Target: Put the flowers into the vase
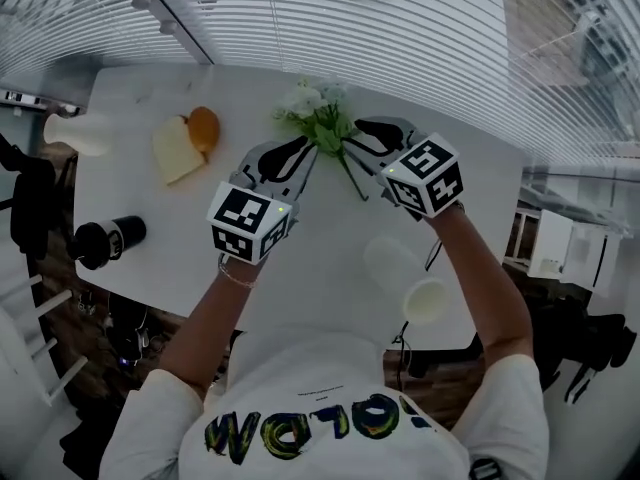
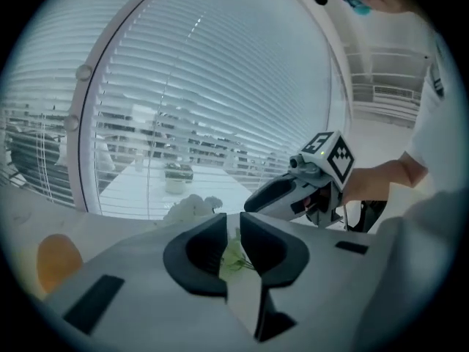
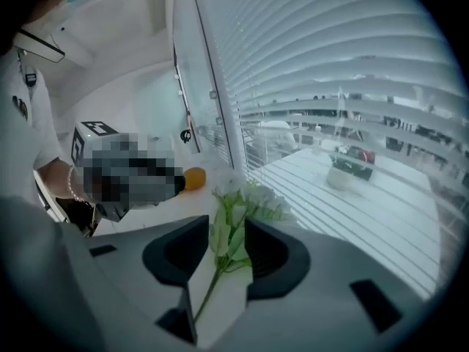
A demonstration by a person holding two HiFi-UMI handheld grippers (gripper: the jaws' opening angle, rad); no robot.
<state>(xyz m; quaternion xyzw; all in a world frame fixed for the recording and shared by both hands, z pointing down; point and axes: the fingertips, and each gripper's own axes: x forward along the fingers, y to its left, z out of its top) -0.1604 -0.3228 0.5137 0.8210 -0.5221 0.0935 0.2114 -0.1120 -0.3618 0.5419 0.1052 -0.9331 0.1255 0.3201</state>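
Head view first: we see a white table (image 1: 330, 258) against a window with slatted blinds (image 1: 400, 38). On its left part lie a slice of bread (image 1: 176, 152) touching an orange (image 1: 204, 126), a white bottle-shaped vessel (image 1: 76, 134) at the far corner, and a black cylinder (image 1: 108, 239) near the edge. The flowers (image 1: 318, 113) lie at the far middle, stem pointing back toward us.

The left gripper (image 1: 305, 153) has its jaws a narrow slit apart, with only leaves showing through the gap and nothing pinched. The right gripper (image 1: 352, 138) is wider open. The stem runs between its jaws, but the pads do not press it.

The vase (image 1: 403, 277) sits close to us, well apart from the flowers and behind the right gripper. It is pale inside, with nothing in it that we can see.
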